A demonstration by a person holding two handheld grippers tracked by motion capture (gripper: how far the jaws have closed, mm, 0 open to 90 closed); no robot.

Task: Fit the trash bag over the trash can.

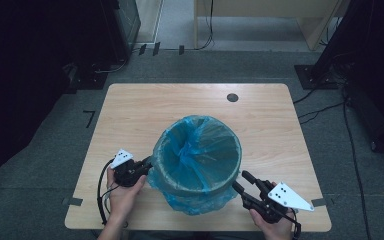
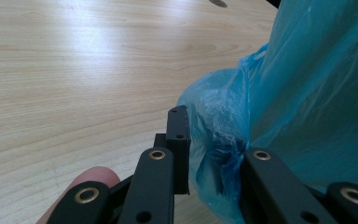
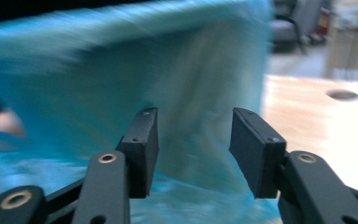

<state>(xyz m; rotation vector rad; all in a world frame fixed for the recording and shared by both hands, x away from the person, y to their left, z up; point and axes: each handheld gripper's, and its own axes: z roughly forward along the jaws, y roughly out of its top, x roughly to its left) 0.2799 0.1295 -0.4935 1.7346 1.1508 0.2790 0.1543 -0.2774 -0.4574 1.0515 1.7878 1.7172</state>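
A round bin lined with a blue plastic bag (image 1: 197, 155) stands on the wooden table (image 1: 145, 110), near its front edge. The bag's edge folds over the rim and hangs loose down the outside. My left gripper (image 1: 147, 164) is at the bin's left side, shut on a bunched fold of the bag (image 2: 223, 140); one black fingertip (image 2: 177, 135) shows and the other is hidden behind the plastic. My right gripper (image 1: 241, 181) is at the bin's lower right, open. In the right gripper view its jaws (image 3: 193, 140) stand apart with the blurred bag (image 3: 98, 70) just beyond them.
A dark round cable hole (image 1: 232, 97) sits in the table's far right part. Bare wood stretches behind and left of the bin. Dark equipment stands on the floor at both sides, with cables (image 1: 325, 107) trailing at the right.
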